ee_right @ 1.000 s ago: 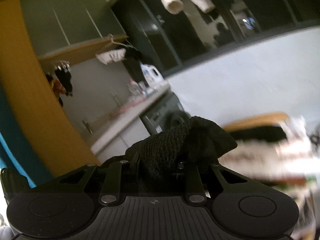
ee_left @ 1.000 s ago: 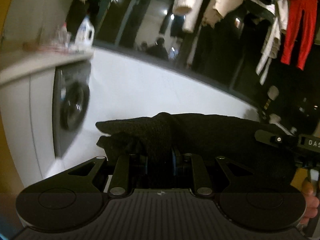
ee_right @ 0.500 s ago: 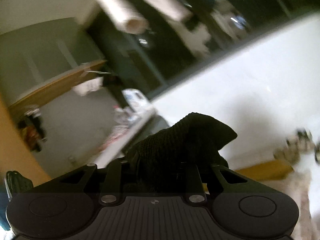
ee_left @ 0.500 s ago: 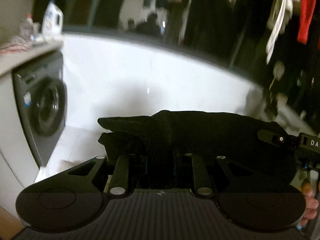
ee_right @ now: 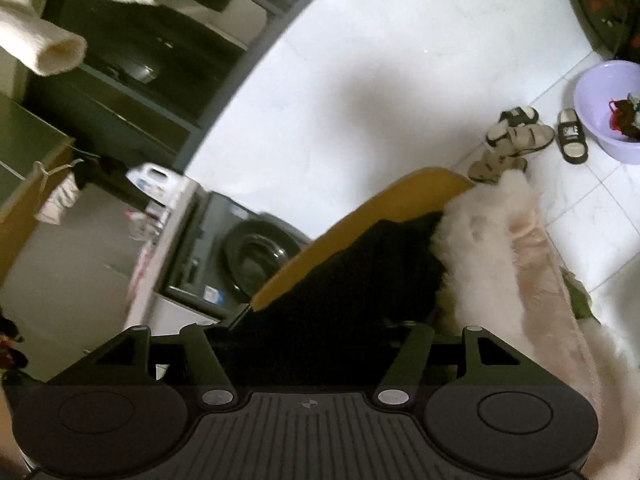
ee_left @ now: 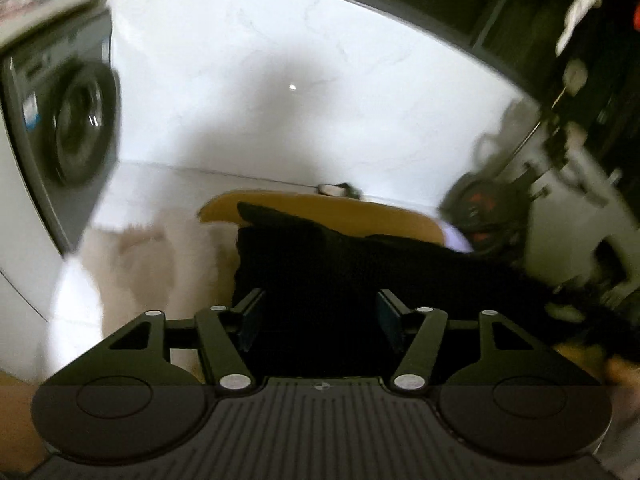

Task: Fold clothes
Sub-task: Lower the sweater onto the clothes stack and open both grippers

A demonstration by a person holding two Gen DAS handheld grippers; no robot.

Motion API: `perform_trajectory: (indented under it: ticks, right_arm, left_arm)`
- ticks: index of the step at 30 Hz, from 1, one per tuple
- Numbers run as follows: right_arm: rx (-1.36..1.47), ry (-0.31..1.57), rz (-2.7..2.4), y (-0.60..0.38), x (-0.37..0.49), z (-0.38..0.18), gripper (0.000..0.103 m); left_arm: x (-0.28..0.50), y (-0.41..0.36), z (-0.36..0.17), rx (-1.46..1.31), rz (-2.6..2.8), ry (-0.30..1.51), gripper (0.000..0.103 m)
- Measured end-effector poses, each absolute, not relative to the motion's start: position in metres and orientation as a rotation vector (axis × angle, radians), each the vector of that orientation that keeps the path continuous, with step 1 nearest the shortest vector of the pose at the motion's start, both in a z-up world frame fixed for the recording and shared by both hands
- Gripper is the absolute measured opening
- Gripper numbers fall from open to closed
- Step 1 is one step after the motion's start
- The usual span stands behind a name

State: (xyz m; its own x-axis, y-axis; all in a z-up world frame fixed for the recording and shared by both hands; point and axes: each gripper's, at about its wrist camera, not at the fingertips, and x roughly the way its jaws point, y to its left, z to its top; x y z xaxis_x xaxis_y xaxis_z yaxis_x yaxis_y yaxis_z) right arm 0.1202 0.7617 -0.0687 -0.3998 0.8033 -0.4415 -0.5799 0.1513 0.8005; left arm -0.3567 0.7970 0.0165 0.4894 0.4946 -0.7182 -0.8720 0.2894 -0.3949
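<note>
A black knitted garment (ee_left: 320, 264) lies on the yellow table (ee_left: 360, 210) in the left wrist view. My left gripper (ee_left: 318, 314) stands over it with its jaws spread wide, the cloth lying between and under them. In the right wrist view the same black garment (ee_right: 360, 272) lies on the yellow table (ee_right: 360, 216), and my right gripper (ee_right: 308, 332) is open over it, its fingertips mostly hidden against the dark cloth. A fluffy cream garment (ee_right: 488, 248) lies right beside the black one.
A washing machine (ee_left: 68, 132) stands at the left under a counter. A white wall (ee_left: 300, 60) is behind the table. On the tiled floor are sandals (ee_right: 520, 136) and a purple basin (ee_right: 612, 108). Clothes hang overhead (ee_right: 52, 44).
Both grippers held the black garment up in the air. They have swung down to the table, opened, and the garment now lies on the table.
</note>
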Motion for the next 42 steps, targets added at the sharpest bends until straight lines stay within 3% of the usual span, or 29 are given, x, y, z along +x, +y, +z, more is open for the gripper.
perform_trajectory:
  ticks: [11, 17, 21, 24, 25, 26, 27, 29, 31, 39, 42]
  right_arm:
    - [0.368, 1.358, 1.447, 0.685, 0.125, -0.071, 0.056]
    - [0.426, 1.392, 1.343, 0.664, 0.130, -0.077, 0.054]
    - [0.373, 1.359, 1.361, 0.664, 0.120, -0.077, 0.049]
    - [0.309, 1.322, 1.378, 0.667, 0.110, -0.074, 0.049]
    - [0.298, 1.314, 1.373, 0.668, 0.108, -0.072, 0.046]
    - [0.287, 1.305, 1.368, 0.668, 0.106, -0.070, 0.035]
    - [0.276, 1.297, 1.363, 0.668, 0.104, -0.069, 0.027]
    - [0.254, 1.280, 1.352, 0.668, 0.100, -0.065, 0.015]
    - [0.245, 1.199, 1.376, 0.667, 0.094, -0.048, 0.012]
    - [0.353, 1.051, 1.533, 0.700, 0.078, 0.020, 0.006]
    - [0.321, 1.033, 1.579, 0.695, 0.073, 0.032, 0.006]
  left_arm:
    - [-0.370, 0.778, -0.007, -1.083, 0.830, 0.551, 0.061]
    - [-0.391, 0.790, -0.028, -1.270, 0.777, 0.430, 0.061]
    - [-0.383, 0.803, -0.033, -1.300, 0.773, 0.375, 0.052]
    - [-0.372, 0.806, -0.037, -1.314, 0.748, 0.393, 0.052]
    - [-0.368, 0.806, -0.039, -1.317, 0.746, 0.410, 0.043]
    - [-0.365, 0.805, -0.040, -1.314, 0.752, 0.423, 0.033]
    - [-0.364, 0.804, -0.038, -1.307, 0.758, 0.427, 0.013]
    - [-0.366, 0.802, -0.030, -1.298, 0.743, 0.392, 0.011]
    - [-0.369, 0.804, -0.015, -1.256, 0.738, 0.360, 0.011]
    - [-0.396, 0.820, 0.046, -1.105, 0.814, 0.237, 0.010]
    - [-0.396, 0.806, 0.032, -1.110, 0.805, 0.312, 0.011]
